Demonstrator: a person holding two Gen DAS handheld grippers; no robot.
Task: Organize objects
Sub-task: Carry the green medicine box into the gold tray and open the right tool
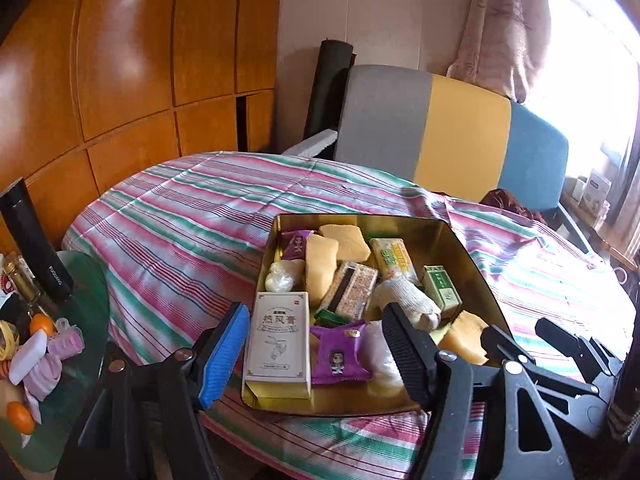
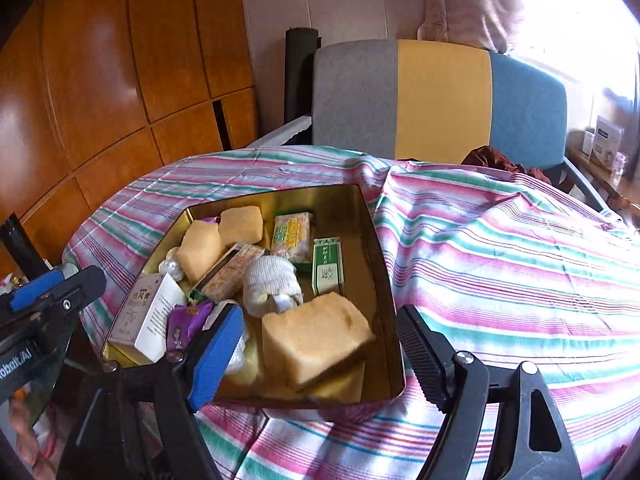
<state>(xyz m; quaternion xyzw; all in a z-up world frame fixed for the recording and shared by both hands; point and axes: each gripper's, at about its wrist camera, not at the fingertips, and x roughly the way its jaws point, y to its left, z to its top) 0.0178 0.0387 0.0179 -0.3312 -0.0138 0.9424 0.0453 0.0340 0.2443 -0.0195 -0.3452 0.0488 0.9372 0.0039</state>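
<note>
An open gold tin sits on the striped cloth and holds several small things: a white carton, a purple packet, a rolled white sock, a green box and yellow sponges. My left gripper is open above the tin's near edge, over the carton and the packet. My right gripper is open too. A yellow sponge lies in the tin between its pads, clear of both. Its fingers show at the tin's right corner.
The striped cloth covers a round table. A chair with a grey, yellow and blue back stands behind it. At the left, a glass side table carries oranges, a black flask and small items. Wooden panels line the left wall.
</note>
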